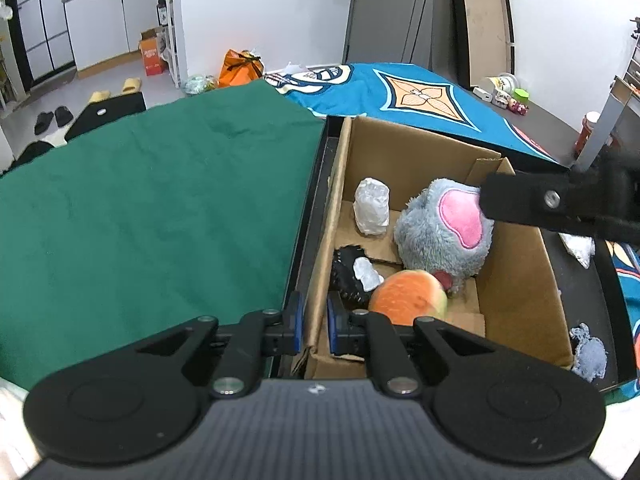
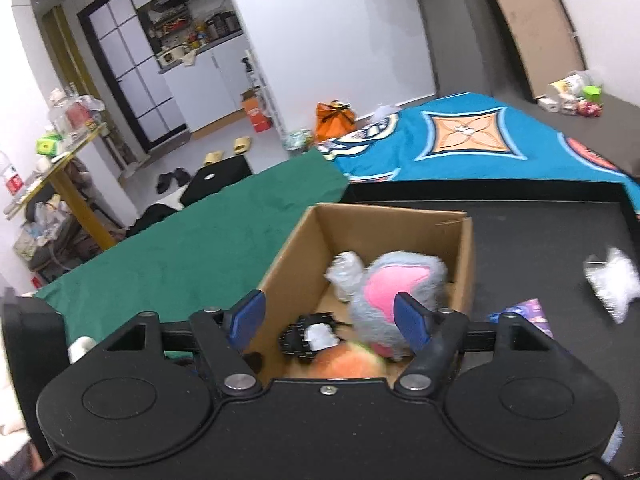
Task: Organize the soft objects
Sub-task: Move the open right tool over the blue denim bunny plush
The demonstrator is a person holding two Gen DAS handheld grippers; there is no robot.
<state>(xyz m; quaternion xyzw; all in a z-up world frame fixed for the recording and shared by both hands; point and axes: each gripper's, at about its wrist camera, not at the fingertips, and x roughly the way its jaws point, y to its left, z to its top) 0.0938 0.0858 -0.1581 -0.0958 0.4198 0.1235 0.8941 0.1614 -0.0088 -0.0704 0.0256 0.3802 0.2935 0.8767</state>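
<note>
A cardboard box (image 1: 516, 276) stands on a black tray and holds a grey plush with a pink patch (image 1: 444, 232), an orange plush fruit (image 1: 408, 298), a black spiky toy (image 1: 348, 276) and a clear wrapped bundle (image 1: 372, 206). My left gripper (image 1: 314, 322) is shut on the box's left wall at its near corner. My right gripper (image 2: 328, 316) is open above the box (image 2: 296, 236), with the grey plush (image 2: 392, 288) between its fingers and not gripped. One right finger (image 1: 520, 200) shows in the left wrist view, next to the plush.
A green cloth (image 1: 152, 200) covers the surface left of the box. A blue patterned cloth (image 1: 404, 96) lies behind it. On the black tray (image 2: 532, 248) right of the box lie a crumpled clear wrapper (image 2: 612, 280) and a grey fluffy scrap (image 1: 588, 352).
</note>
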